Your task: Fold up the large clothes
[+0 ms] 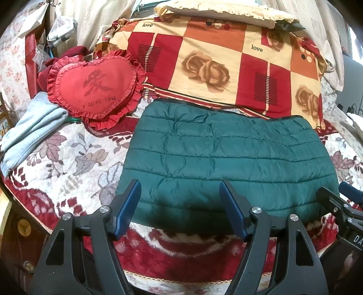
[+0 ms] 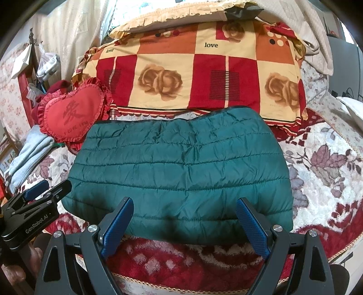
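Underneath everything spreads a bed blanket (image 1: 68, 158) patterned in cream, grey leaves and deep red, reaching to every edge of both views. At its far end lies a big checked pillow (image 1: 215, 65) in red, orange and cream, printed with roses and the word "love", with a paler frilled cushion (image 1: 226, 11) stacked behind it. The green quilted jacket (image 1: 226, 158) sits folded into a broad rectangle in the middle of the blanket, its far edge touching the front of the checked pillow and its near edge just ahead of both grippers. To the left of the jacket, well apart from it, rests a red heart-shaped cushion (image 1: 95, 90) with a ruffled border, overlapping a folded light blue garment (image 1: 29, 133) at the bed's edge.

The left gripper (image 1: 179, 208) hangs over the jacket's near left part, its jaws spread wide with nothing between them. The right gripper (image 2: 183, 224) hangs over the near edge further right, jaws likewise wide apart and empty. Neither touches the fabric, as far as the views show.
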Tool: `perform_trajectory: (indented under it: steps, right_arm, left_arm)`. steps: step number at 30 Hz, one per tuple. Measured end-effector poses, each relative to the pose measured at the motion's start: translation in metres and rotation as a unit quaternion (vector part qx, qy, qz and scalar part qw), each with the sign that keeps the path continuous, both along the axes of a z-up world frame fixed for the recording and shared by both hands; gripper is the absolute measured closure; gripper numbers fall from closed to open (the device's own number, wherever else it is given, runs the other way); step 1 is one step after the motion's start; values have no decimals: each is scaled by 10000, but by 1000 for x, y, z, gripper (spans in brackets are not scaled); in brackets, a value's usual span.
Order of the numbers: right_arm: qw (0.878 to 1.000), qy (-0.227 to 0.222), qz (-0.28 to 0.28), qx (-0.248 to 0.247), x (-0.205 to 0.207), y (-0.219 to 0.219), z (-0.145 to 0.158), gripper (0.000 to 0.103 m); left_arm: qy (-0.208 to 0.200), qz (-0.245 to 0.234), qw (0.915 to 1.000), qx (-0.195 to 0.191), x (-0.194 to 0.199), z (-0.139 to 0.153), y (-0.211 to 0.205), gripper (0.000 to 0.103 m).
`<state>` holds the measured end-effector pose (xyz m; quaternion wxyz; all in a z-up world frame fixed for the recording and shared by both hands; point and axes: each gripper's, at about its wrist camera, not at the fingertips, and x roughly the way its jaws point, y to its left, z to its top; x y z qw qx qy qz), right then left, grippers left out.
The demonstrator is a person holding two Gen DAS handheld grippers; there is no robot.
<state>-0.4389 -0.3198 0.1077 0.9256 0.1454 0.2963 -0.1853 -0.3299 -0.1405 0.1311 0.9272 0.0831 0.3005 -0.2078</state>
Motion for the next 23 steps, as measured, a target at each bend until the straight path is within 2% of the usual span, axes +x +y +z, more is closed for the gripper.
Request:
perform_trajectory:
  steps: [19,23]
  right_arm:
    - [10000,39,8,64,2,1,-4,13]
    - [9999,91,-3,97,4,-2,-6,13]
  left_arm:
    - [36,19,10000,-7,3,-4,-2,31]
    - [150,43,9999,-66,12,-7,3,31]
